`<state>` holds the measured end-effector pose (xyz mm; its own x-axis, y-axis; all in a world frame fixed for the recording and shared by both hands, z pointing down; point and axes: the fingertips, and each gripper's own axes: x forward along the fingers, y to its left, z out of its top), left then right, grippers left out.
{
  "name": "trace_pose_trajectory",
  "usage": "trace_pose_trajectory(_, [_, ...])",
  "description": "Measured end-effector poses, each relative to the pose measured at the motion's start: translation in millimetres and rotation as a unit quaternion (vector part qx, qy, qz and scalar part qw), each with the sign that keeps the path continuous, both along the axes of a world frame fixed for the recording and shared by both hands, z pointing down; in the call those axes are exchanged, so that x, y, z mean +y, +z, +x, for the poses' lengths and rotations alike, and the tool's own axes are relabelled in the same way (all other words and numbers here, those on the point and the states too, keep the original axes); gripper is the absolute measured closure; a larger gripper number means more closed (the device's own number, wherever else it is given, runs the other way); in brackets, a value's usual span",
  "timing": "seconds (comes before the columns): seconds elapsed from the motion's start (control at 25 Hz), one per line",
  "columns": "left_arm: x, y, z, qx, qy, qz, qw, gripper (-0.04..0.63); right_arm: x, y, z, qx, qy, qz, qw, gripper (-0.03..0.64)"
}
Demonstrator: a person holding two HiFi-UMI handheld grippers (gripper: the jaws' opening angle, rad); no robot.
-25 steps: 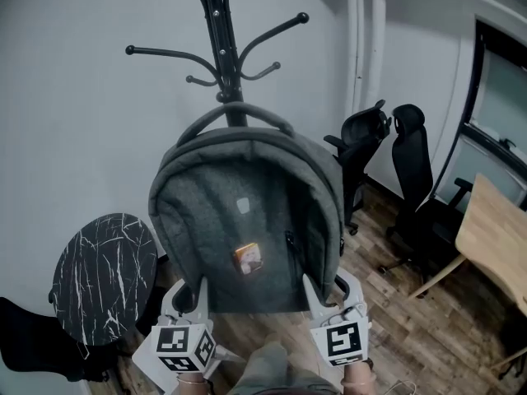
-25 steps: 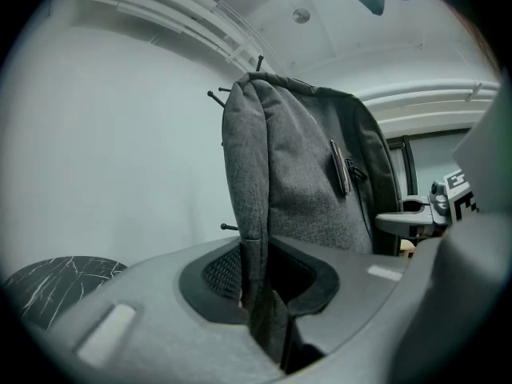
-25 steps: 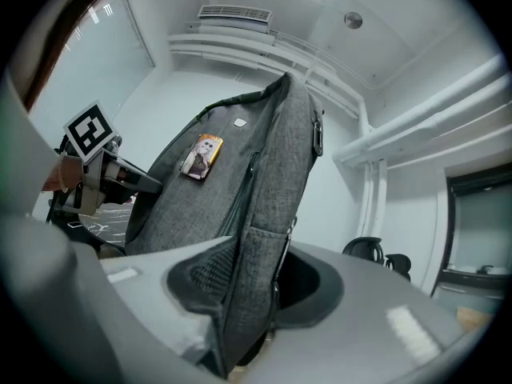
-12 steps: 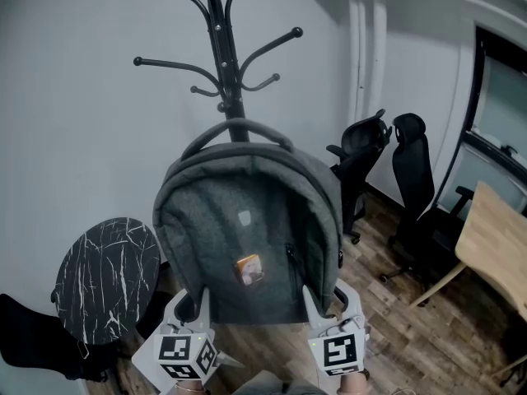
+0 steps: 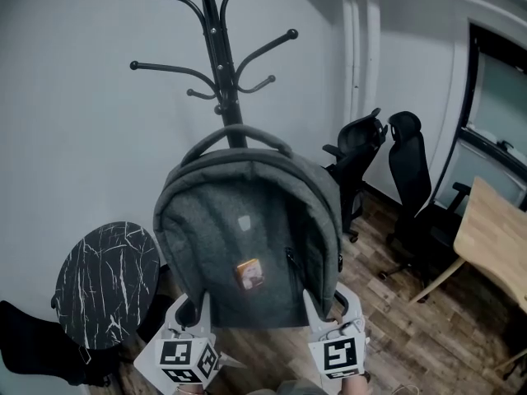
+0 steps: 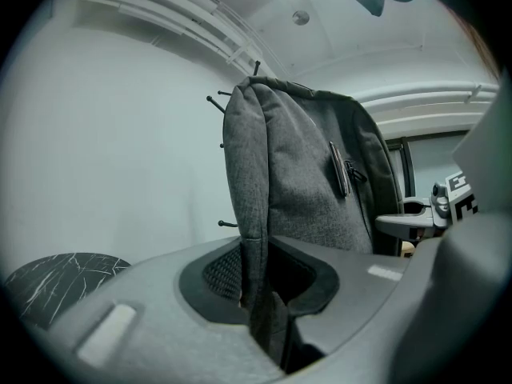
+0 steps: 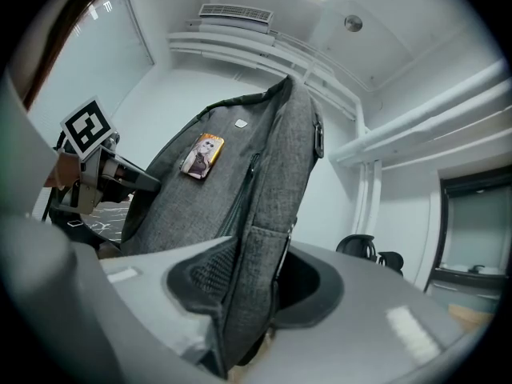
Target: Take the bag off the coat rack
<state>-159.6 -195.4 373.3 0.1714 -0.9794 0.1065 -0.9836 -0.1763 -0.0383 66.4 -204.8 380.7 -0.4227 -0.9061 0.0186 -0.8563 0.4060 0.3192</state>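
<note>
A grey backpack (image 5: 247, 229) with a small orange tag (image 5: 249, 271) on its front stands upright in front of the black coat rack (image 5: 216, 48). Its top handle (image 5: 239, 132) arches across the rack's pole; whether it rests on a hook is hidden. My left gripper (image 5: 191, 307) is shut on the bag's lower left edge, and the left gripper view shows that fabric edge (image 6: 254, 238) pinched between the jaws (image 6: 260, 294). My right gripper (image 5: 329, 299) is shut on the lower right edge, with thick grey fabric (image 7: 252, 238) squeezed between its jaws (image 7: 248, 294).
A round black marble-patterned table (image 5: 103, 282) stands at the lower left by the white wall. Two black office chairs (image 5: 412, 188) are at the right, and a wooden desk (image 5: 494, 237) is at the far right. The floor is wood planks (image 5: 412, 336).
The picture has shifted slightly downward. Both grippers keep the same hold on the bag's lower edges, and the bag stays in front of the rack.
</note>
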Motion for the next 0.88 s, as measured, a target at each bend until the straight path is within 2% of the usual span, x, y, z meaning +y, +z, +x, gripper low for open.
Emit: trace_pose_trajectory(0.88, [59.4, 3.5, -13.0, 0.023, 0.03, 0.004, 0.9993, 0.526, 72.4, -4.1, -13.1, 0.025, 0.027, -0.001, 0.999, 0.483])
